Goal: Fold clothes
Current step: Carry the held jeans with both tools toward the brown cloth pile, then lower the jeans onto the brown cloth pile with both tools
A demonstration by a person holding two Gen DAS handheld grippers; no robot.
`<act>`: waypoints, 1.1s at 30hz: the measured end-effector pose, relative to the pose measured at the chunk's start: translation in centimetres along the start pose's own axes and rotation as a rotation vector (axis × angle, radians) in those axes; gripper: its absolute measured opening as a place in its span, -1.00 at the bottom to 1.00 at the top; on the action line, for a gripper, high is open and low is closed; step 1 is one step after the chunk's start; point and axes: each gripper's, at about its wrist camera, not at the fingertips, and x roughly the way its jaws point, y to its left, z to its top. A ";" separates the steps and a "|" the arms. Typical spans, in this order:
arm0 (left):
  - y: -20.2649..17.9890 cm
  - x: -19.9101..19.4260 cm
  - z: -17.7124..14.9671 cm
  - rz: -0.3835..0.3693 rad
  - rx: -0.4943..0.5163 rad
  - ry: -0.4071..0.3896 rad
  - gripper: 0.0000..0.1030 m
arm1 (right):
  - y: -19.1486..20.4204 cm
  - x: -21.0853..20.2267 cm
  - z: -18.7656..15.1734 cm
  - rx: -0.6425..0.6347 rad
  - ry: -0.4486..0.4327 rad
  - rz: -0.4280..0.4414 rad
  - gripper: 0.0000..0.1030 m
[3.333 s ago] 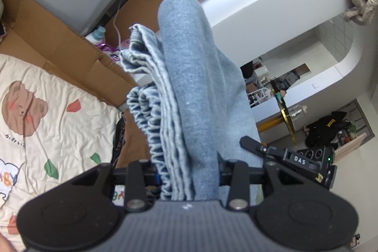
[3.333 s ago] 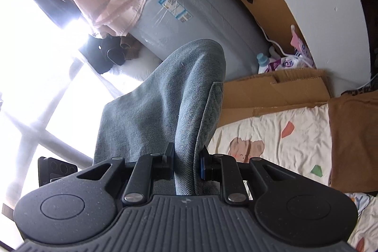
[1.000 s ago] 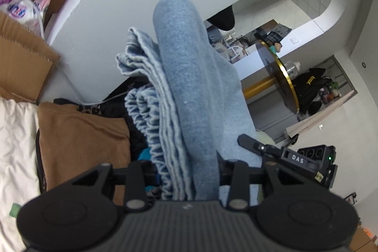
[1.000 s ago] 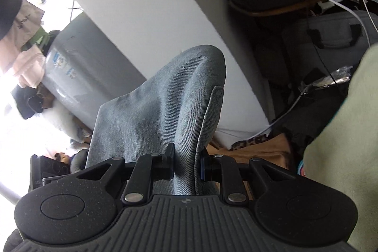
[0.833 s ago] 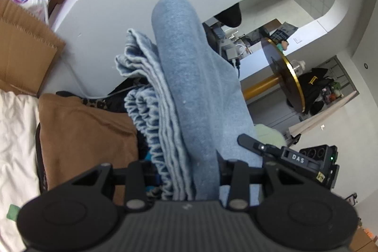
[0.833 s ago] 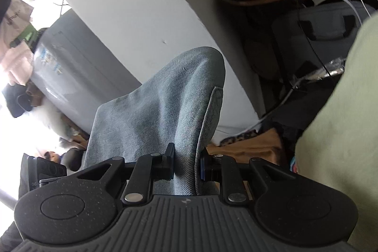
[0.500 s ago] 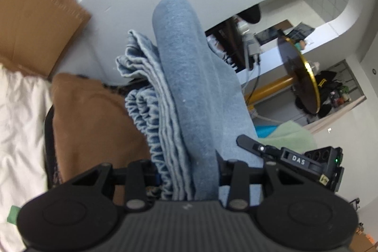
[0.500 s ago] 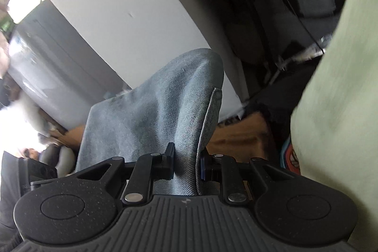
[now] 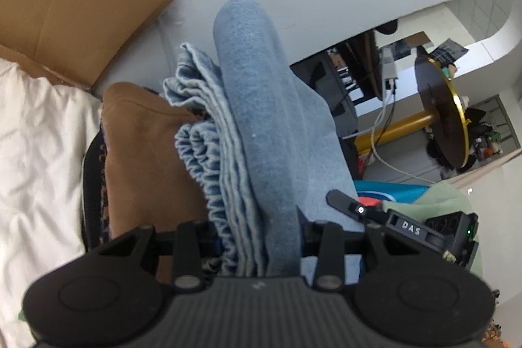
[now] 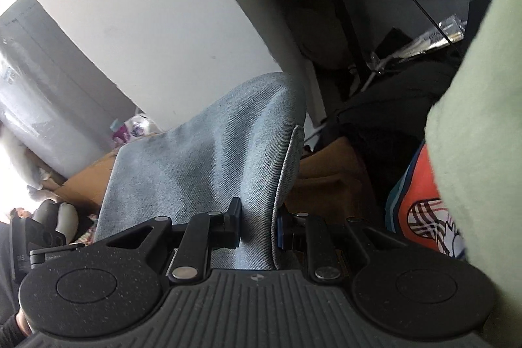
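The left gripper (image 9: 257, 237) jaws clamp the bunched layers of the folded light-blue denim garment (image 9: 261, 132); the right gripper (image 10: 257, 232) jaws pinch its other end. Its long axis spans both grippers, above the brown folded cloth (image 9: 143, 152) beyond.

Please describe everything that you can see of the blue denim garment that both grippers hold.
The denim garment is light blue, a soft woven cloth with a faded look. It is folded into a thick bundle. The left gripper is shut on several stacked layers, with a gathered, rippled edge on the left side. The right gripper is shut on a thinner fold with a stitched hem. In both views, the cloth stands up past the fingers and then rounds over.
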 end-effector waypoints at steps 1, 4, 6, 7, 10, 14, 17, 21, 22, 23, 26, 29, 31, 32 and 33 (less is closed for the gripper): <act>0.4 0.2 0.0 0.004 -0.010 0.003 -0.22 | -0.2 0.4 -0.1 0.004 0.006 -0.005 -0.61; 1.4 0.8 -0.2 0.021 -0.027 0.007 -0.22 | -0.7 1.6 -0.5 0.009 0.022 -0.024 -0.61; 1.9 1.4 -0.2 0.035 -0.038 0.005 -0.22 | -1.0 2.3 -0.8 0.017 0.027 -0.037 -0.61; 2.0 1.7 -0.2 0.043 -0.040 0.003 -0.22 | -1.1 2.7 -0.9 0.025 0.027 -0.044 -0.61; 2.2 1.9 0.0 0.052 -0.037 -0.003 -0.22 | -0.9 3.4 -0.8 0.029 0.031 -0.049 -0.61; 2.6 1.9 0.1 0.050 -0.047 -0.008 -0.22 | -1.1 3.9 -0.6 0.015 0.038 -0.044 -0.61; 2.8 2.2 0.1 0.092 -0.050 -0.007 -0.17 | -1.4 4.7 -0.7 -0.005 0.052 -0.052 -0.61; 2.5 1.7 0.2 0.158 -0.031 0.006 -0.12 | -2.0 5.2 -1.2 -0.021 0.062 -0.070 -0.60; 2.2 1.2 0.2 0.173 -0.027 0.007 -0.12 | -2.1 5.0 -1.2 -0.024 0.059 -0.066 -0.60; 1.9 0.6 0.2 0.188 -0.014 0.007 -0.12 | -2.2 4.9 -1.3 -0.026 0.055 -0.062 -0.60; 1.0 -1.1 0.3 0.238 0.036 0.005 -0.16 | -2.4 5.1 -1.3 -0.022 0.051 -0.064 -0.60; -0.1 -2.9 1.1 0.295 0.058 -0.004 -0.17 | -2.4 5.1 -1.3 -0.027 0.050 -0.070 -0.60; -1.2 -4.0 1.9 0.318 0.074 -0.021 -0.17 | -2.2 5.0 -1.3 -0.037 0.052 -0.074 -0.60; -1.8 -4.4 2.3 0.322 0.084 -0.028 -0.17 | -2.1 5.0 -1.2 -0.043 0.054 -0.076 -0.59; -2.5 -4.7 2.7 0.328 0.101 -0.030 -0.17 | -2.0 5.0 -1.2 -0.049 0.056 -0.078 -0.59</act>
